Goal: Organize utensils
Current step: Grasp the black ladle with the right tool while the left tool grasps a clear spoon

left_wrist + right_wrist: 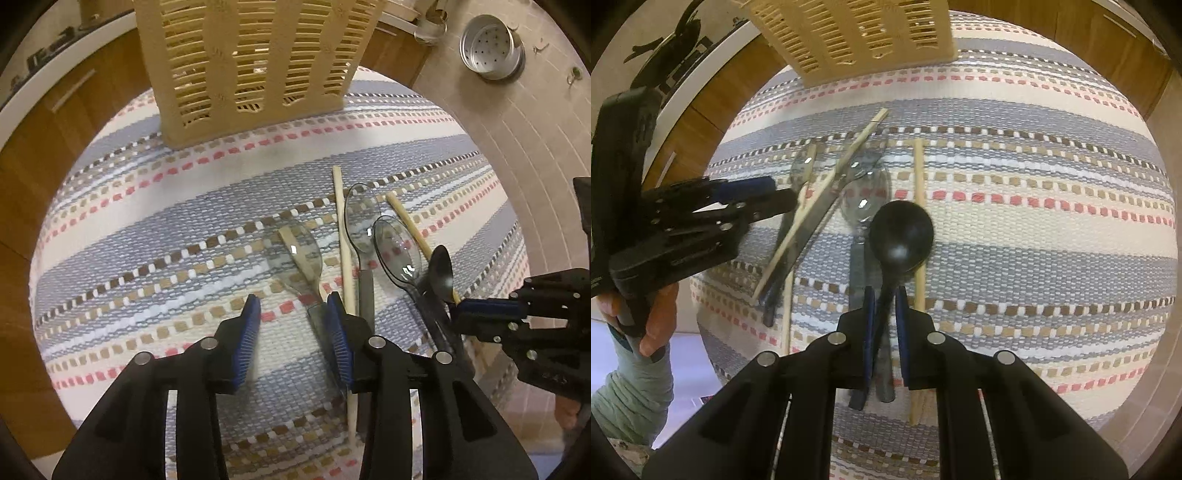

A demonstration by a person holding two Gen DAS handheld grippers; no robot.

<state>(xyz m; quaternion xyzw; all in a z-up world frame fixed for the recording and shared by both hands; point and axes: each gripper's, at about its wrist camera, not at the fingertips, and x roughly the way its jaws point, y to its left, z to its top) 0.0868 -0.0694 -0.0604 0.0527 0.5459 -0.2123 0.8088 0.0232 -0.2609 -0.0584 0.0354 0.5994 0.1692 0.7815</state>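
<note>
**Two grippers over a spread of utensils, one clamped on a black spoon**

Two blue ribbed pads of the right gripper [885, 314] press close on the thin handle of a black plastic spoon [901, 236], whose round matte bowl stands just ahead of the fingertips, lifted above the cloth. The left gripper [293, 314] is spread wide, holding nothing; its right pad [338, 332] sits right over the handle of a clear plastic spoon [303, 254], though whether they touch is unclear. No writing can be read on either tool.

From the right wrist view the left gripper reaches in level from the left, held by a bare hand [650, 317] in a pale green sleeve.

Beside the held spoon lie slim pale wooden chopsticks [918, 206], more clear plastic spoons [364, 221] with grey handles, crossing one another loosely. All rest on a coarse woven mat [147, 236] striped blue-grey and cream with dashed red, tan and brown lines. At its far edge stands a beige slatted plastic basket [251, 59]. Past the mat, on tiled floor, is a round perforated metal pot [491, 44], with brown wooden cabinet fronts [74, 107] to the left.
</note>
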